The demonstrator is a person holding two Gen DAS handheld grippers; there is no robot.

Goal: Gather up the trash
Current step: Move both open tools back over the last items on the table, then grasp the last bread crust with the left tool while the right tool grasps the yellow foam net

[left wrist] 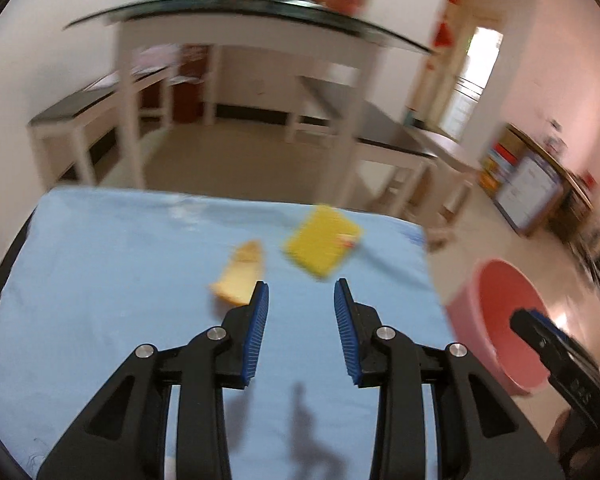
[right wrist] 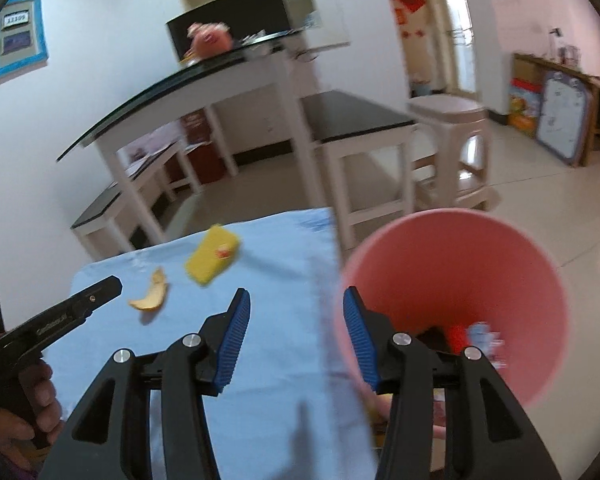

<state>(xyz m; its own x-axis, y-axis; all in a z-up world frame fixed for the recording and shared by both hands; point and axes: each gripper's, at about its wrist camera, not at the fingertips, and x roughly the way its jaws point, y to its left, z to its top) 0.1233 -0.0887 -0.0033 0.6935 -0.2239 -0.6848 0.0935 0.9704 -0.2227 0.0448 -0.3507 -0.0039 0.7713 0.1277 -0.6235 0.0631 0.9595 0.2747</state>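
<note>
On the blue-covered table (left wrist: 120, 280) lie a curled orange peel (left wrist: 242, 274) (right wrist: 153, 297) and, beyond it, a yellow wrapper (left wrist: 324, 242) (right wrist: 212, 258). My left gripper (left wrist: 301, 292) hangs open over the cloth, just short of the peel, nothing between its blue pads. My right gripper (right wrist: 296, 300) is open too, straddling the table's right edge and the rim of the pink bin (right wrist: 456, 300) (left wrist: 508, 320), which stands beside the table with red and white scraps at its bottom. Each gripper shows at the edge of the other's view, held by a hand (right wrist: 28, 408).
Behind the table stand a white bench with a dark top (right wrist: 356, 120), a tall white counter (right wrist: 204, 80) and a plastic stool (right wrist: 448, 120). Tiled floor lies to the right, with a whiteboard (right wrist: 560, 120) leaning against a wooden cabinet.
</note>
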